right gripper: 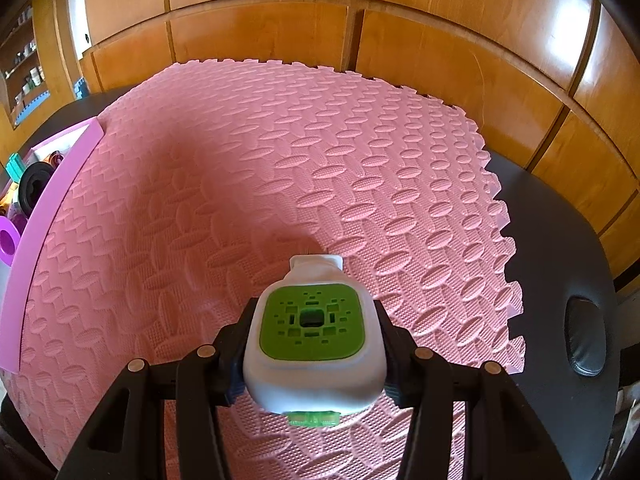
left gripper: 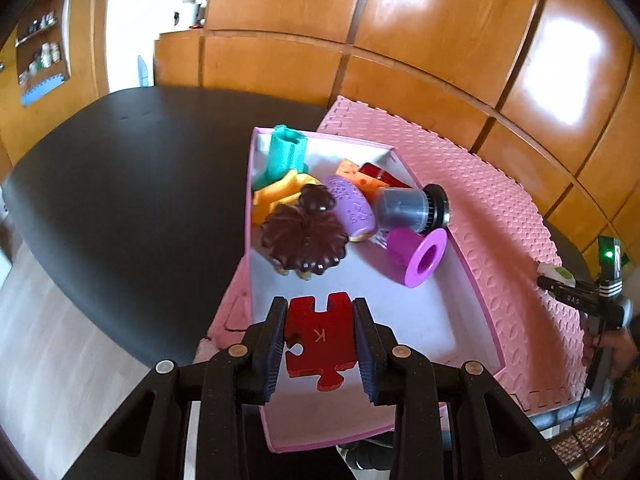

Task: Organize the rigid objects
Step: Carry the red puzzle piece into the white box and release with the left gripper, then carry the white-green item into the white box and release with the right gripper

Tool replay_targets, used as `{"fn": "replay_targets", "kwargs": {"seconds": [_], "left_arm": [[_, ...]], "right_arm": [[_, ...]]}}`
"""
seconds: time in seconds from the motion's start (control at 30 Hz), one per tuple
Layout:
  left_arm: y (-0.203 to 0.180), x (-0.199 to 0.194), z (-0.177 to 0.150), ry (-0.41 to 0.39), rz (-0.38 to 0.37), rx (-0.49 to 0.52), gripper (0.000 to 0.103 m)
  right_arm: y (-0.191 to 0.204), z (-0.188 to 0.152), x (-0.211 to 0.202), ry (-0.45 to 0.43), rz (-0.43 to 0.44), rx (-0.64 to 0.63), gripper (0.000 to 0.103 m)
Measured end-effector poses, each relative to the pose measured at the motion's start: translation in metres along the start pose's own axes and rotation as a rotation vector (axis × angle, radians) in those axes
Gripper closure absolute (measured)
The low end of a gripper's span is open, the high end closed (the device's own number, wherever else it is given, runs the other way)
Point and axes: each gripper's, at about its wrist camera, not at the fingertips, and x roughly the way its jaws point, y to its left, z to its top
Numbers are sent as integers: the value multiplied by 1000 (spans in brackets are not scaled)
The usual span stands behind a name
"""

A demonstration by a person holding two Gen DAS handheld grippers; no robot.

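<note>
Left wrist view: my left claw [left gripper: 320,340] pinches a red puzzle piece [left gripper: 320,340] above the near, bare end of the pink box [left gripper: 476,280]; toys crowd its far end.

Right wrist view: my right claw [right gripper: 314,340] clamps a white and green device [right gripper: 314,340] over the pink foam mat [right gripper: 280,168], the box at the mat's left edge.

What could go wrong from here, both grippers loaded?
1. The left gripper pinches the red puzzle piece by its thin edges above the pink box; a slip or a drop might bounce it off the crowded toys, such as the brown flower mould.
2. The right gripper holds the white and green device by rounded sides over the pink foam mat; it may twist loose.
</note>
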Motion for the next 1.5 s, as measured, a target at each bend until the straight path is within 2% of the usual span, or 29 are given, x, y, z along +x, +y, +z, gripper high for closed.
{"fn": "replay_targets", "kwargs": {"seconds": [0.23, 0.47, 0.5, 0.57, 0.7, 0.83, 1.03, 1.37, 1.5], "left_arm": [[-3, 21, 4, 27, 31, 43, 70], [0, 32, 8, -16, 94, 91, 70], [0, 32, 8, -19, 100, 100, 69], [1, 31, 7, -24, 93, 113, 59], [-1, 22, 5, -44, 96, 124, 56], [2, 10, 5, -65, 98, 89, 56], [10, 4, 8, -51, 173, 11, 53], [7, -14, 12, -110, 183, 25, 51], [8, -17, 12, -119, 180, 22, 51]], "right_arm": [[1, 0, 0, -1, -5, -2, 51], [1, 0, 0, -2, -7, -5, 51], [0, 0, 0, -2, -6, -4, 51], [0, 0, 0, -1, -5, -3, 51], [1, 0, 0, -2, -9, -7, 51], [2, 0, -1, -4, -14, -13, 51], [4, -1, -1, -4, -30, -16, 51], [10, -1, -5, 22, -54, 4, 51], [28, -5, -12, 25, -18, -20, 51]]}}
